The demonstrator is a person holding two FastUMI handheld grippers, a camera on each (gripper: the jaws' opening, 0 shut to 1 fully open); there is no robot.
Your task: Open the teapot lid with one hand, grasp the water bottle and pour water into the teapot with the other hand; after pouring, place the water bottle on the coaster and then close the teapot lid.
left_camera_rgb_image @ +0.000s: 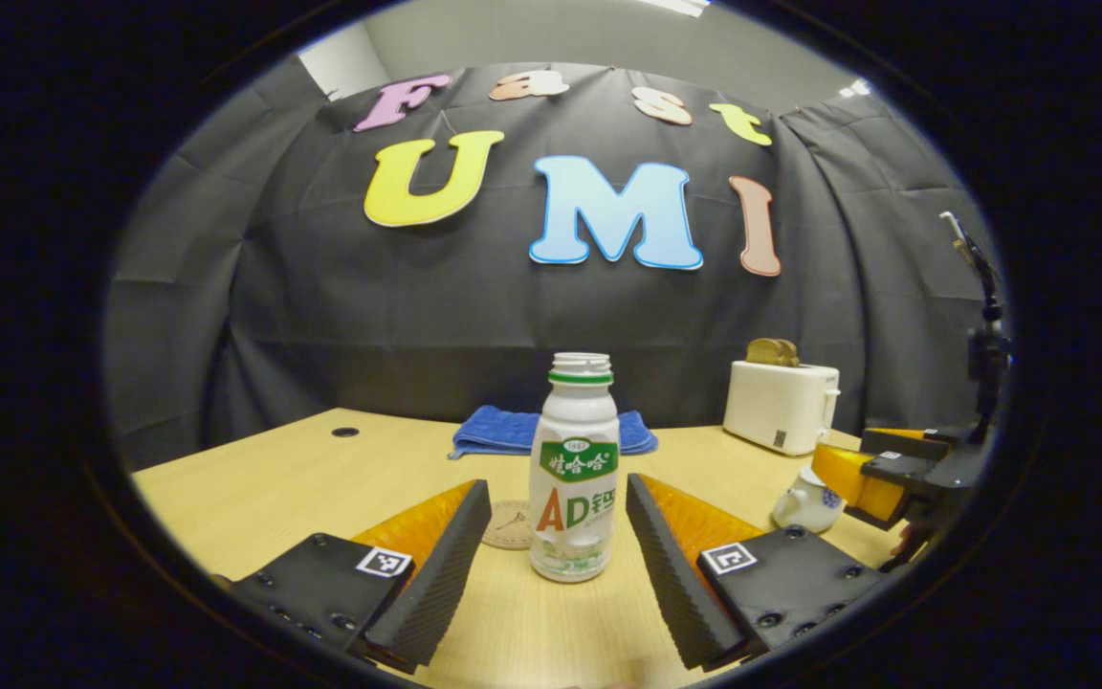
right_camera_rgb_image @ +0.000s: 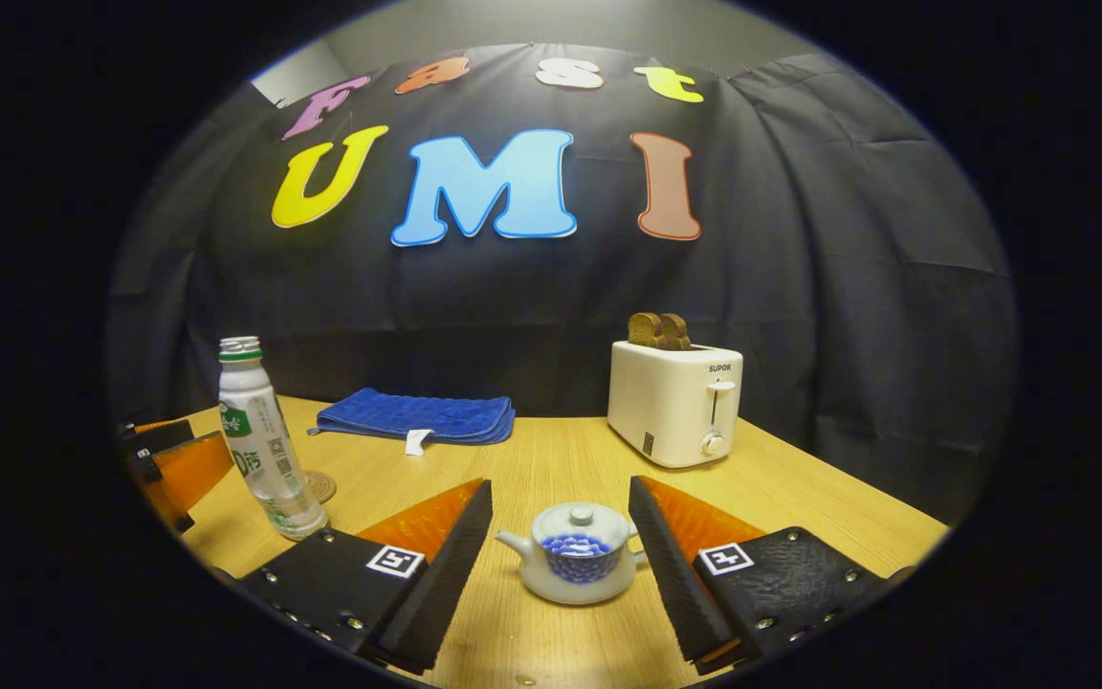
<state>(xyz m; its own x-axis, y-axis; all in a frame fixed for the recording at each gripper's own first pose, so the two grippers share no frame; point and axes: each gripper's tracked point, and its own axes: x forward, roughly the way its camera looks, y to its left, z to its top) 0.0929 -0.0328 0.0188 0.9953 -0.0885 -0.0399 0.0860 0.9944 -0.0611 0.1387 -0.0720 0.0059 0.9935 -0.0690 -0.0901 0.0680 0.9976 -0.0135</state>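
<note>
lidded teapot and uncapped water bottle each stand between spread, untouching jaws.

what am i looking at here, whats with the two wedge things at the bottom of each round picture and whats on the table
The wedges are the fingers of two handheld grippers; a person carries one in each hand, each with its own camera. In the left gripper view, the left gripper stands open around a white plastic water bottle with no cap. In the right gripper view, the right gripper stands open around a small white-and-blue ceramic teapot, lid on. The light wooden table also bears a folded blue cloth, a white toaster and a round coaster. Nothing is held.
</note>
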